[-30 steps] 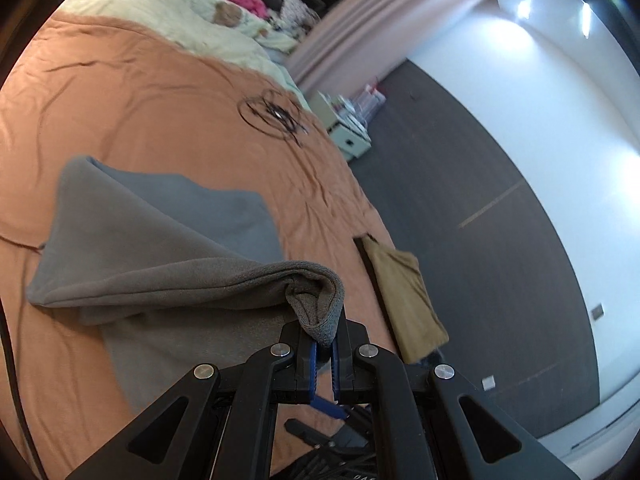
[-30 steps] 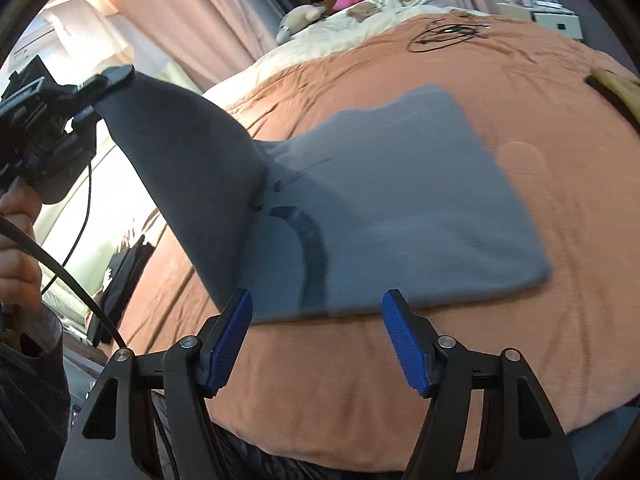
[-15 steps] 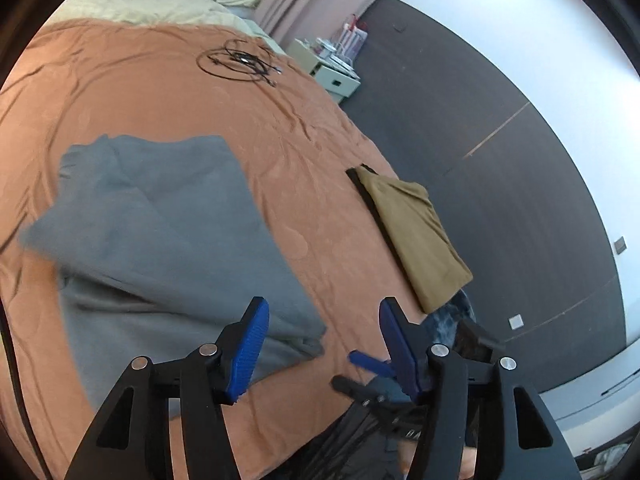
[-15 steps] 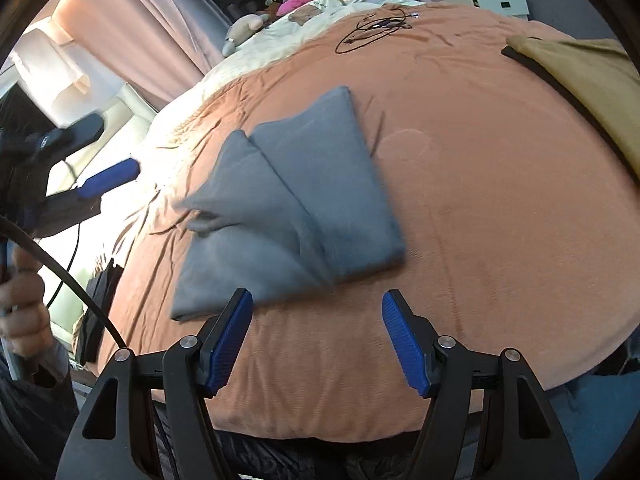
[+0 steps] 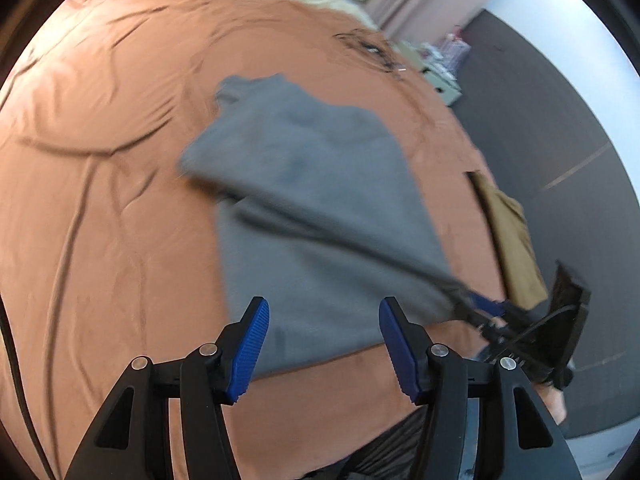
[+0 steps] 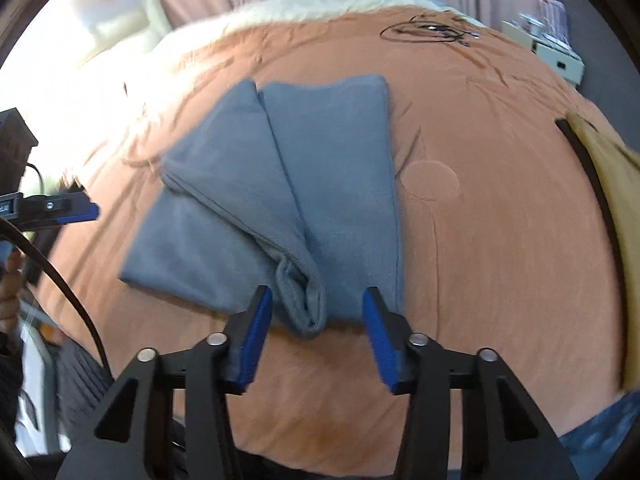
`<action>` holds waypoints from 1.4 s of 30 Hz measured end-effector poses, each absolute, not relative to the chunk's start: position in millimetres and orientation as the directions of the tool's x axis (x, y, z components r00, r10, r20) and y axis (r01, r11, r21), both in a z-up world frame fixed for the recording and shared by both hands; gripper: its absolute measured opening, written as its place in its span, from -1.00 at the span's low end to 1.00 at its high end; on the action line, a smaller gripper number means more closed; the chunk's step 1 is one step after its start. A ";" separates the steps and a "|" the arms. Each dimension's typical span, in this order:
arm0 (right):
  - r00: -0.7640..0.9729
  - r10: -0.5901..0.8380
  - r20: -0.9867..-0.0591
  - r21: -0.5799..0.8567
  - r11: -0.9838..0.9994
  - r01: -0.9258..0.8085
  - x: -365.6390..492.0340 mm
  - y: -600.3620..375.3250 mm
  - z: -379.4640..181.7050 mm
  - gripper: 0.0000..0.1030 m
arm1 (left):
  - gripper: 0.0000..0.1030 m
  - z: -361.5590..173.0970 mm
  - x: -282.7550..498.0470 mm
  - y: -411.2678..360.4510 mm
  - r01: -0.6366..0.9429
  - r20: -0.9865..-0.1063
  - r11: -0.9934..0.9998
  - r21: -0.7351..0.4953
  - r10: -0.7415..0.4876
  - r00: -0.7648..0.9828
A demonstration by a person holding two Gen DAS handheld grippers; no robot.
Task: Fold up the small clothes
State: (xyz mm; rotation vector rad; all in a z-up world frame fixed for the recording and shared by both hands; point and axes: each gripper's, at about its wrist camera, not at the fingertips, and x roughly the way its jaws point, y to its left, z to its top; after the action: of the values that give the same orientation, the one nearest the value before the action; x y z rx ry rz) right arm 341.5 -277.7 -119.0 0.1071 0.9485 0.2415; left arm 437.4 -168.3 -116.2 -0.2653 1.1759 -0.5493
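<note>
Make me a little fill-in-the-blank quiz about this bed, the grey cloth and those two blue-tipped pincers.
1. The soft grey folded garment lies on a bedspread coloured ___.
2. The right gripper straddles the garment's bunched corner with its jaws ___.
3. The left gripper is open and holds ___.
4. In the right wrist view, the flat mustard-tan cloth lies to the garment's ___.

Missing words: orange; open; nothing; right.

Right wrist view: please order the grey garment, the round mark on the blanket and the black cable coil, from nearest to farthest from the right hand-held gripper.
1. Grey garment, just ahead of the right hand-held gripper.
2. Round mark, right of the garment.
3. Black cable coil, far end.
</note>
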 end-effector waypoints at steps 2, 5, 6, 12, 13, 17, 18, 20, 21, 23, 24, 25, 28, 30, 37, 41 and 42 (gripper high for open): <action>0.539 0.226 -0.811 0.149 0.972 -0.183 351.9 -268.1 -117.1 -0.19 | 0.15 -128.7 437.7 -158.9 0.238 -0.808 0.849 -0.472 -0.524 0.268; 0.517 0.194 -0.834 0.081 0.969 -0.232 366.1 -250.7 -113.7 -0.32 | 0.15 -147.3 439.2 -155.7 0.206 -0.826 0.863 -0.461 -0.502 0.256; 0.511 0.187 -0.839 0.062 0.966 -0.251 369.7 -245.7 -111.9 -0.42 | 0.15 -155.2 439.7 -155.6 0.193 -0.834 0.869 -0.456 -0.492 0.248; 0.537 0.248 -0.806 0.139 0.962 -0.234 385.0 -264.2 -92.5 -0.83 | 0.12 -175.3 438.5 -161.7 0.172 -0.861 0.887 -0.428 -0.458 0.219; 0.539 0.265 -0.799 0.165 0.960 -0.228 385.4 -269.6 -91.0 -0.87 | 0.08 -178.3 438.6 -166.6 0.175 -0.869 0.891 -0.420 -0.450 0.206; 0.548 0.325 -0.771 0.265 0.946 -0.189 384.3 -295.5 -99.2 -0.92 | -0.04 -186.8 438.7 -178.2 0.182 -0.890 0.906 -0.382 -0.414 0.193; 0.549 0.334 -0.766 0.287 0.942 -0.173 382.8 -303.0 -106.6 -0.92 | -0.04 -186.2 438.7 -180.4 0.186 -0.891 0.908 -0.376 -0.409 0.196; 0.538 0.360 -0.762 0.337 0.930 -0.144 382.8 -312.7 -121.8 -0.92 | -0.05 -185.6 440.1 -182.9 0.192 -0.895 0.911 -0.365 -0.400 0.196; 0.530 0.368 -0.764 0.350 0.926 -0.139 381.6 -316.1 -129.4 -0.92 | -0.07 -185.3 440.4 -182.3 0.195 -0.897 0.912 -0.361 -0.397 0.196; 0.524 0.374 -0.765 0.359 0.924 -0.135 383.3 -318.5 -141.8 -0.92 | -0.11 -186.0 443.3 -179.8 0.187 -0.897 0.912 -0.365 -0.398 0.193; 0.527 0.378 -0.761 0.365 0.921 -0.135 383.1 -320.0 -146.4 -0.92 | -0.13 -186.8 444.9 -177.7 0.180 -0.895 0.911 -0.370 -0.402 0.195; 0.533 0.377 -0.758 0.362 0.922 -0.137 382.4 -320.2 -147.6 -0.92 | -0.13 -186.4 446.3 -173.5 0.171 -0.891 0.909 -0.379 -0.409 0.197; 0.541 0.334 -0.772 0.297 0.942 -0.156 379.4 -312.5 -137.9 -0.76 | -0.13 -183.1 450.8 -166.2 0.157 -0.879 0.902 -0.403 -0.429 0.208; 0.548 0.283 -0.787 0.214 0.959 -0.187 377.7 -298.8 -127.3 -0.71 | -0.13 -181.7 453.4 -159.7 0.146 -0.873 0.899 -0.413 -0.436 0.217; 0.579 0.216 -0.787 0.058 0.959 -0.278 381.0 -258.6 -93.8 0.04 | -0.13 -178.4 465.6 -143.6 0.116 -0.830 0.870 -0.480 -0.493 0.260; 0.578 0.220 -0.786 0.003 0.936 -0.351 390.5 -231.5 -82.2 0.04 | -0.13 -180.7 470.9 -137.9 0.102 -0.806 0.847 -0.522 -0.528 0.265; 0.575 0.220 -0.788 -0.016 0.926 -0.376 393.3 -222.3 -80.5 0.04 | -0.13 -180.9 471.3 -135.0 0.098 -0.800 0.841 -0.532 -0.537 0.269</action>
State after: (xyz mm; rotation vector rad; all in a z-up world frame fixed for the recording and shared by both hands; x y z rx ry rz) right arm 393.3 -222.3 -80.5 -0.1896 0.8927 0.3514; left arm 471.3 -135.0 -180.9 -0.4178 1.2323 -0.4453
